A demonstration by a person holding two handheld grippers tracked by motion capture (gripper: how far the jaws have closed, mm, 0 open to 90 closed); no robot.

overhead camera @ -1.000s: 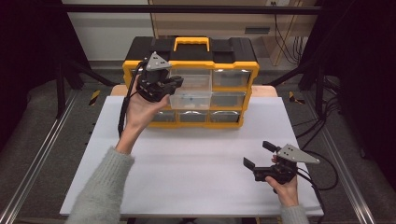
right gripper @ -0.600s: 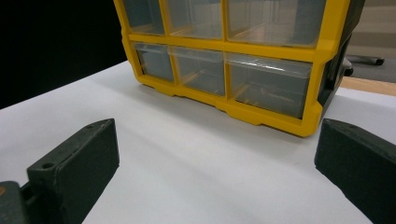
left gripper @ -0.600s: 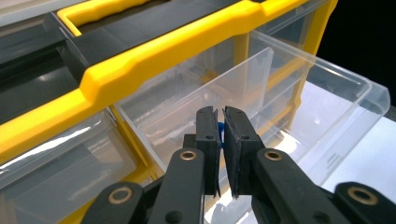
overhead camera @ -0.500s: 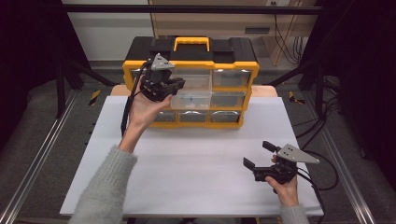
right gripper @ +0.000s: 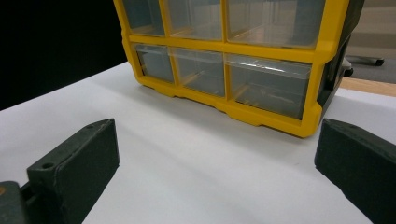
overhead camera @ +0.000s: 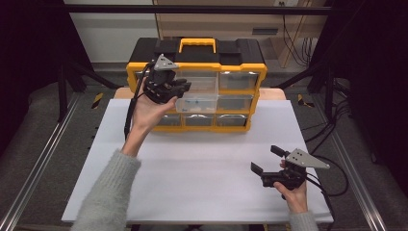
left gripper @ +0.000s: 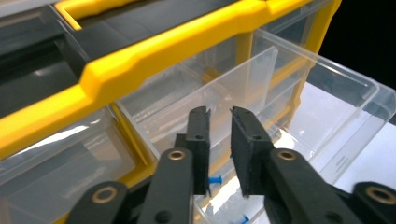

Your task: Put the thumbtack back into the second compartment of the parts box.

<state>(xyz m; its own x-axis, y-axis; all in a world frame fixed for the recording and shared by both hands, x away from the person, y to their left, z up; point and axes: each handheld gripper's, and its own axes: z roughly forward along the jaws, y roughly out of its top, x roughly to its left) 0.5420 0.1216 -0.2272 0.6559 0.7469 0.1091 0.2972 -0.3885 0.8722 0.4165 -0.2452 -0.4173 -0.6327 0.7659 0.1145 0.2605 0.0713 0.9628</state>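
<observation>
At the lower right of the high view, nearest the camera, the right tool (overhead camera: 263,165) rests low over the white counter (overhead camera: 192,168), held in the person's right hand (overhead camera: 294,192). Its jaws stand wide apart with nothing between them; in the right gripper view they sit at the two bottom corners with bare counter between. It points up-left in the frame, toward the organiser.

Farther up, left of centre, a grey sleeve (overhead camera: 103,192) leads to the left hand (overhead camera: 146,110), which holds the left tool (overhead camera: 185,86) raised in front of the yellow organiser (overhead camera: 197,62). This tool points to the right in the high view, at the middle row of drawers. In the left gripper view its jaws have just been opening and now stand a narrow gap apart — nothing is pinched between them.

The clear drawer (overhead camera: 197,102) sits in the middle row, at the centre of the organiser's front, pulled out toward the camera so that it juts beyond the yellow frame. Its long axis runs front to back, out of its slot, and the open top faces up. In the left gripper view the clear drawer (left gripper: 327,112) reaches to the right edge of the frame, a clear divider (left gripper: 247,79) stands upright across it just beyond the jaw tips, and small blue pins (left gripper: 215,179) lie on its floor.

At the top of the organiser, farthest off, a yellow handle (overhead camera: 197,44) lies flat on the black lid (overhead camera: 240,50).
</observation>
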